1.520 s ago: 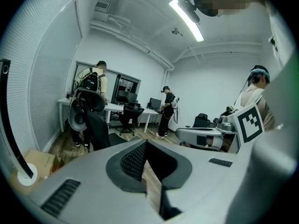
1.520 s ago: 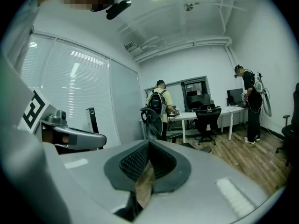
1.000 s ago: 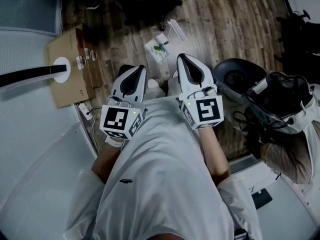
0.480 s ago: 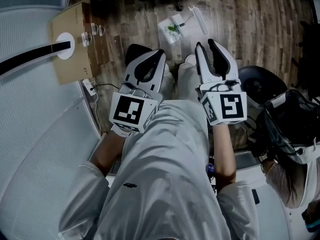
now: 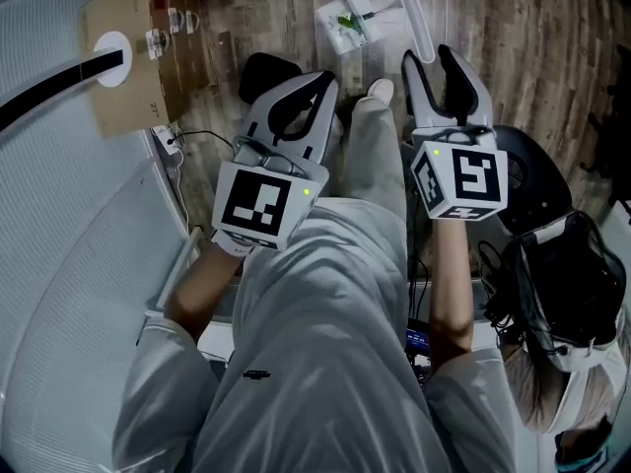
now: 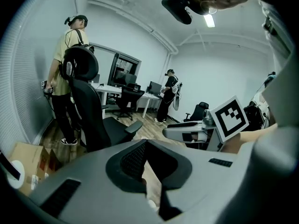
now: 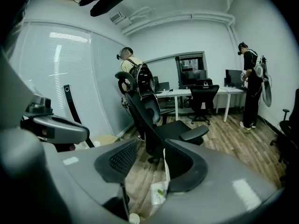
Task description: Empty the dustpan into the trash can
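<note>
The white dustpan (image 5: 347, 23) lies on the wooden floor ahead of me, its long handle (image 5: 414, 18) beside it and green scraps inside. A dark round trash can (image 5: 527, 180) stands to the right, just behind my right hand. My right gripper (image 5: 434, 62) points toward the dustpan; its jaws are opening with nothing between them. In the right gripper view the dustpan (image 7: 159, 190) shows on the floor beyond the right gripper (image 7: 152, 146). My left gripper (image 5: 323, 82) is shut and empty. In its own view the left gripper (image 6: 146, 141) has its tips together.
A cardboard box (image 5: 118, 77) with a white tape roll (image 5: 111, 57) sits at the left by a curved wall. A black office chair (image 7: 156, 120) stands beyond the dustpan. People (image 6: 70, 78) stand by desks (image 7: 196, 94). A dark bag (image 5: 562, 284) lies at the right.
Both grippers have dropped lower and reached forward toward the floor. The right jaws have gone from shut to apart. The left jaws have stayed shut.
</note>
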{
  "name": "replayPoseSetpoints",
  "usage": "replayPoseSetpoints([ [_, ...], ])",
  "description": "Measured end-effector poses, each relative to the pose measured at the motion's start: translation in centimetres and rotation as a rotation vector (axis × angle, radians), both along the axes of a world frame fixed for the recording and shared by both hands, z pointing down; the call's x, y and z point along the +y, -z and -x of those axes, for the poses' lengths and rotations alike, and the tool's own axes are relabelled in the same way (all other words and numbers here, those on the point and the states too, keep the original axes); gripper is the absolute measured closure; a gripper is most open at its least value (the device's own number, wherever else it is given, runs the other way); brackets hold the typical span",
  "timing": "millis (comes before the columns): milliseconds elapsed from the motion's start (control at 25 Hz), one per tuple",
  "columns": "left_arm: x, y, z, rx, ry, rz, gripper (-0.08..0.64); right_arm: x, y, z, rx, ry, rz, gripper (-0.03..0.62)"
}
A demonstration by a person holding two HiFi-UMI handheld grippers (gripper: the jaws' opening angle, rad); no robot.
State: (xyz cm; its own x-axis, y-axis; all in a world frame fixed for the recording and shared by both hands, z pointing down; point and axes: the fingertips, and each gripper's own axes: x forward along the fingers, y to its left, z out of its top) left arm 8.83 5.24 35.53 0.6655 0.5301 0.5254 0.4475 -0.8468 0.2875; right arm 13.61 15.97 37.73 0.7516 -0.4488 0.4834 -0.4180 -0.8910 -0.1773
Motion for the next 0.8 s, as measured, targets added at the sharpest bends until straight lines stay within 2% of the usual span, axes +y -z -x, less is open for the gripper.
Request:
replayPoseSetpoints([
  [280, -0.2, -3.6, -1.9, -0.059, 0.022, -0.003, 0.56, 0.0, -4.0, -3.8, -0.039, 0.028, 0.038, 0.35],
  [480, 0.5, -5.8, -3.1, -0.085, 0.03, -0.012, 0.56, 0.3, -7.3, -5.6, -0.107, 0.048, 0.034, 0.35],
  [800, 0.8, -7.9, -4.0, -0.088, 0.046, -0.014, 0.56, 0.4, -11.0, -7.0, -0.139, 0.054, 0.102, 0.342],
])
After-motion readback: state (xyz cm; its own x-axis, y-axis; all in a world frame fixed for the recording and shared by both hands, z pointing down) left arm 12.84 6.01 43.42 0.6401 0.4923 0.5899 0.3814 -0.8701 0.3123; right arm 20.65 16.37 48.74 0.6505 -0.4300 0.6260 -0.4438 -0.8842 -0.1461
